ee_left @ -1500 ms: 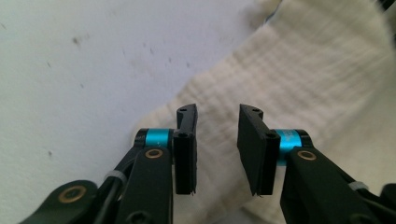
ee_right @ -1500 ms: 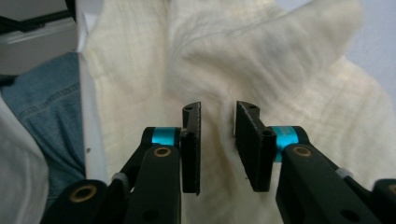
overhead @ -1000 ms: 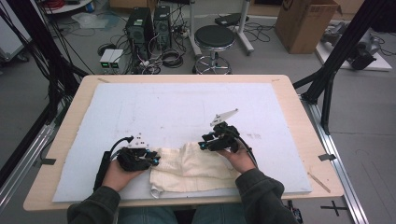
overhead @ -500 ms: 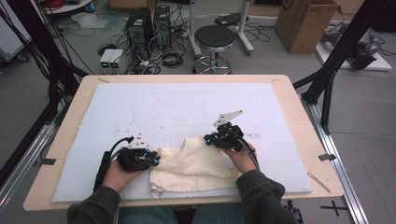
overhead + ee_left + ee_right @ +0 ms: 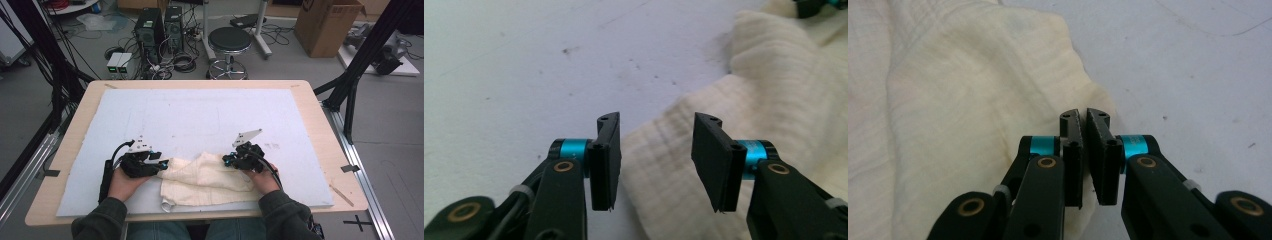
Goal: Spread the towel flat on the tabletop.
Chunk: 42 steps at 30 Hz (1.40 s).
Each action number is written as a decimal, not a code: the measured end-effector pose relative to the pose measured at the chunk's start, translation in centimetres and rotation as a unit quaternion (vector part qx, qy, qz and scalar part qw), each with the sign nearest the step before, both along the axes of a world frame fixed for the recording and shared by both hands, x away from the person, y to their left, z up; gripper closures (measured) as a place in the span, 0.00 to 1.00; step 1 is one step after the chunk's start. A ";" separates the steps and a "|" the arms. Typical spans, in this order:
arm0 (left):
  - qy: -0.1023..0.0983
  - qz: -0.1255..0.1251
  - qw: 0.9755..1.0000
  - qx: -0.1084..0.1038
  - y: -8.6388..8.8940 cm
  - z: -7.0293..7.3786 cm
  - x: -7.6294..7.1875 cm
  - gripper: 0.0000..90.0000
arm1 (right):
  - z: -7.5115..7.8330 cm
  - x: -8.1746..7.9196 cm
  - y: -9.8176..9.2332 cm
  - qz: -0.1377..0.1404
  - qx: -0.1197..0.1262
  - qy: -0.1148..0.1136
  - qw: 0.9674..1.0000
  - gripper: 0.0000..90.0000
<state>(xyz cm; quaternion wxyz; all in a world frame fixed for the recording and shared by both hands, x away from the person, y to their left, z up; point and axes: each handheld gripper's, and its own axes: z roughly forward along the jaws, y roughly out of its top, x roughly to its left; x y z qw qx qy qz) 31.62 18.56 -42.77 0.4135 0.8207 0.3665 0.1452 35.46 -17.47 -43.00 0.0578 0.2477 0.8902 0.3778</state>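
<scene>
Since the earlier frames, the right gripper (image 5: pixel 1083 116) has been pressed together on an edge of the cream cloth (image 5: pixel 205 180), lifted into a fold, while the left gripper (image 5: pixel 658 131) has just been spread, cloth lying unpinched between its jaws. The cloth is spread at the near edge of the white mat (image 5: pixel 200 115) on the wooden table (image 5: pixel 320 120); a stool (image 5: pixel 229 40) and cardboard box (image 5: pixel 327 25) are seen beyond.

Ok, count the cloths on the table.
1: a cream cloth lying crumpled at the near edge of the table, between the two grippers. Folds could hide another layer.

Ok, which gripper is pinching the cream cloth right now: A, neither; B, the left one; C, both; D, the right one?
D: the right gripper has its jaws clamped on the cream cloth's edge, while the left gripper stands open over the cloth's other edge.
</scene>
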 end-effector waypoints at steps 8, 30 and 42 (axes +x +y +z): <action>0.028 -0.005 0.999 0.037 -0.3 -0.8 0.4 0.64 | -0.4 0.0 -1.0 -0.008 0.016 0.006 1.000 0.95; -0.019 0.011 1.000 -0.011 0.0 0.8 0.5 0.94 | 1.2 0.9 -1.2 -0.009 0.023 -0.023 0.999 0.96; -0.010 0.039 0.998 -0.040 0.3 1.6 2.2 0.94 | 2.5 2.1 -1.9 -0.022 0.024 -0.034 0.999 0.96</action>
